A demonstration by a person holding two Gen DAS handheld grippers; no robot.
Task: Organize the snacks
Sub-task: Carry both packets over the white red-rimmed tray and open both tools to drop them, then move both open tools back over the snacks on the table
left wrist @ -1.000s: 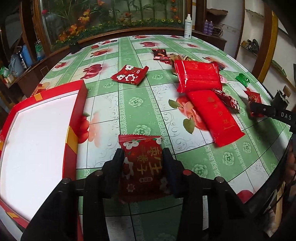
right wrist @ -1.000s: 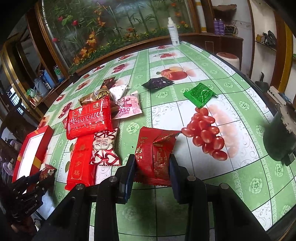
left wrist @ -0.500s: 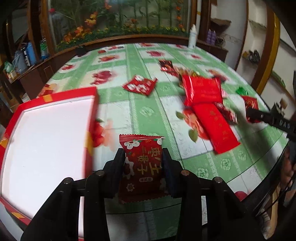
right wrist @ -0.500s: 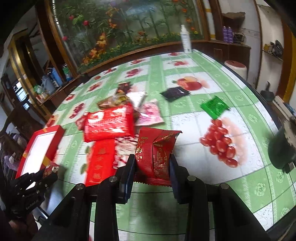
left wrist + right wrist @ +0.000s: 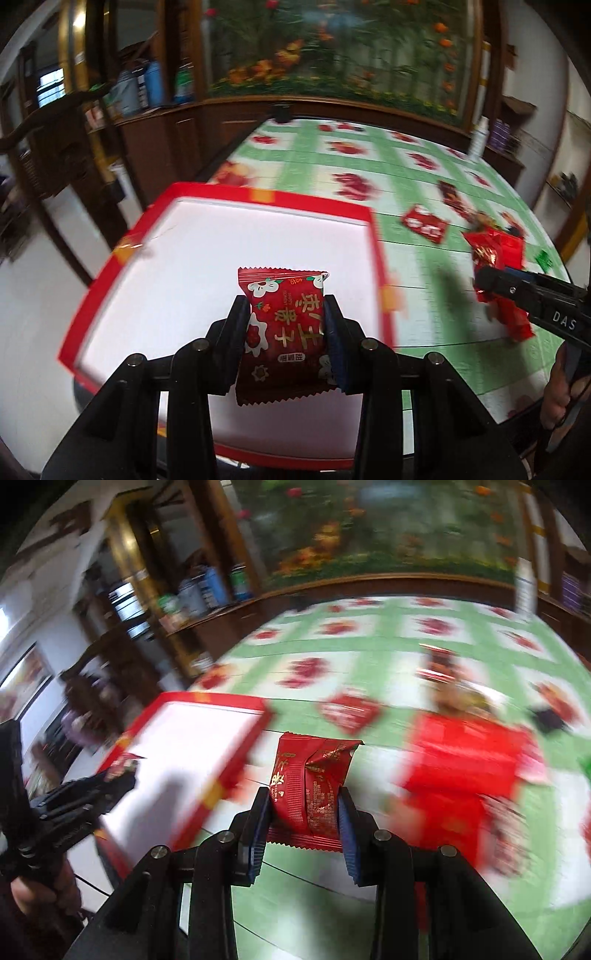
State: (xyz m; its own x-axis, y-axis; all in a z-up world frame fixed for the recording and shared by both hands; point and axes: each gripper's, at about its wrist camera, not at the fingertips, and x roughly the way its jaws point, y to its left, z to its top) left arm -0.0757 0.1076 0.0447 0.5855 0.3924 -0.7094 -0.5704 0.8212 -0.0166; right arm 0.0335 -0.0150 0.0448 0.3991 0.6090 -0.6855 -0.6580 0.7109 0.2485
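- The box sits at the table's left edge.
- A flowered packet, held between the left gripper's fingers, hangs over the box's near half.
- Loose packets lie right of the box, apparently piled; blur hides detail.

A dark red flower-printed snack packet, gold characters on its face, is pinched upright above the white floor of the red-rimmed box at the surface's near-left edge. A second red packet, back seam showing, hangs just right of the box. More red packets lie blurred toward the right edge.
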